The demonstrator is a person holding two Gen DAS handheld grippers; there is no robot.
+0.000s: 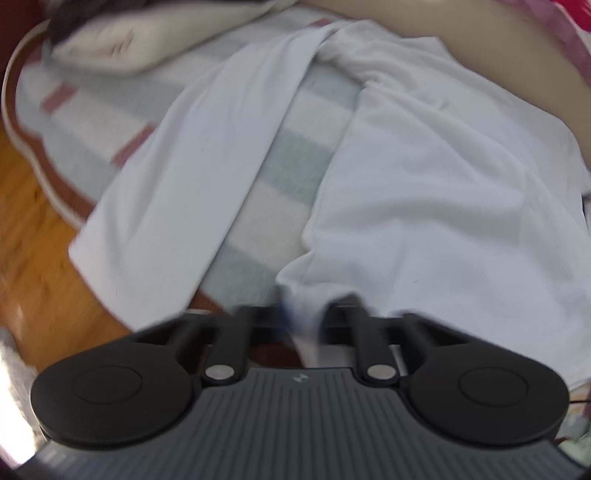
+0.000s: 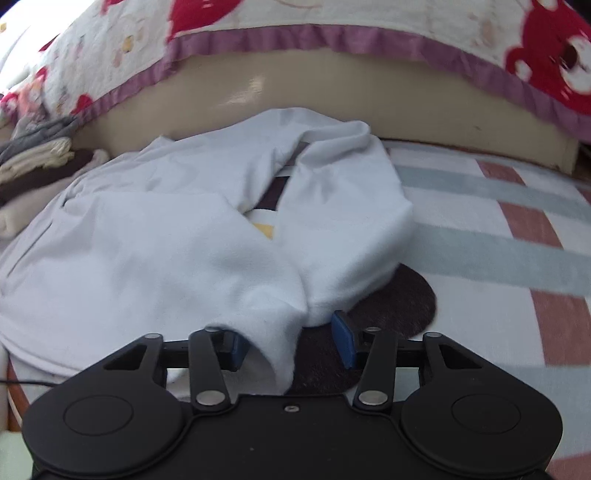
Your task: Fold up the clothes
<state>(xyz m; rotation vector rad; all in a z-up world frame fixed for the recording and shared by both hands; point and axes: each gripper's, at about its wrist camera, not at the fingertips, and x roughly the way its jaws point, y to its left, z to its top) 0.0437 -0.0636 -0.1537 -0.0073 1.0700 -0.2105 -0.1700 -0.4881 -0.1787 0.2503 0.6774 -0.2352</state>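
A pale blue-white fleece garment (image 1: 424,203) lies spread on a striped blanket (image 1: 288,155), with one long limb (image 1: 192,184) stretched toward the left edge. In the left wrist view my left gripper (image 1: 304,326) is shut on a pinched fold of the garment's near hem, and the cloth hides its fingertips. In the right wrist view the same garment (image 2: 166,240) is bunched in front of my right gripper (image 2: 290,341). Its jaws stand apart around a hanging fold. The right blue pad (image 2: 341,339) is clear of the cloth, so that gripper is open.
A stack of folded clothes (image 2: 33,162) sits at the far left. A beige bed board (image 2: 332,96) and a red-patterned quilt (image 2: 258,22) rise behind. A dark brown round patch (image 2: 399,299) lies under the right gripper. A cream pillow (image 1: 122,40) and wooden floor (image 1: 29,221) are at the left.
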